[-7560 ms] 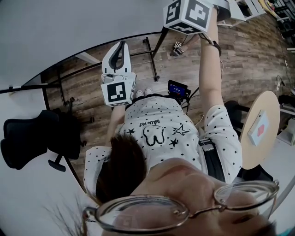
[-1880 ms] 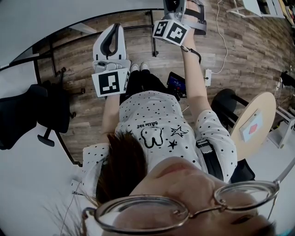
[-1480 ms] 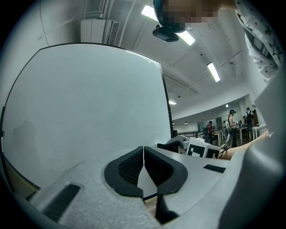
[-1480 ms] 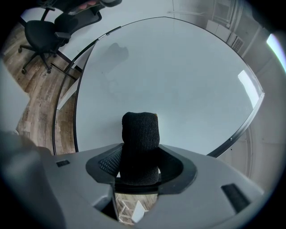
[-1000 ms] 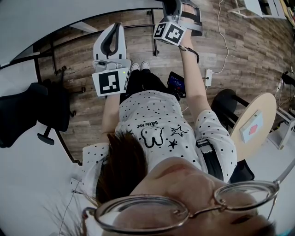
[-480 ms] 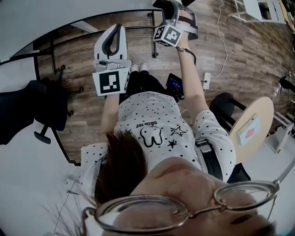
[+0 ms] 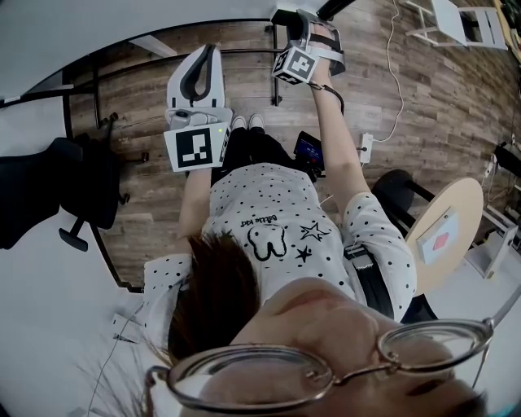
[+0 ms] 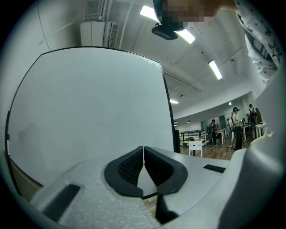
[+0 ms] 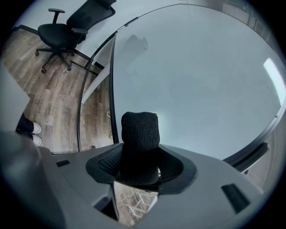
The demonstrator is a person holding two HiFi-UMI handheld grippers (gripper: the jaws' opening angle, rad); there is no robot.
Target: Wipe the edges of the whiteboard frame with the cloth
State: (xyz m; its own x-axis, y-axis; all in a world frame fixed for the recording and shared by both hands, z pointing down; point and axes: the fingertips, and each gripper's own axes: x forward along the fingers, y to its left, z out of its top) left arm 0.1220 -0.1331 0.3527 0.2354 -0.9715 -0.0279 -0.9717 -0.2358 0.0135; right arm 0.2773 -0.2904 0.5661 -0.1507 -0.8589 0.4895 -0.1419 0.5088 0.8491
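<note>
The whiteboard (image 8: pixel 89 112) fills the left gripper view, its thin black frame (image 8: pixel 167 112) running down its right side. My left gripper (image 8: pixel 143 163) points at the board, shut and empty; in the head view it (image 7: pixel 207 53) is held out in front of the person. My right gripper (image 9: pixel 140 167) is shut on a black knitted cloth (image 9: pixel 140 132) that sticks up from the jaws. The cloth sits just right of the frame's dark edge (image 9: pixel 111 80), over the white board (image 9: pixel 196 76). Whether it touches is unclear. The right gripper (image 7: pixel 295 20) is stretched far forward.
A black office chair (image 9: pixel 71 22) stands on the wooden floor beside the board, and shows in the head view as the chair (image 7: pixel 49 187). A round wooden table (image 7: pixel 452 224) is at the right. Distant people (image 8: pixel 234 127) stand beyond the board's right edge.
The right gripper with the cloth has moved farther forward and up toward the board's frame. The left gripper has barely shifted.
</note>
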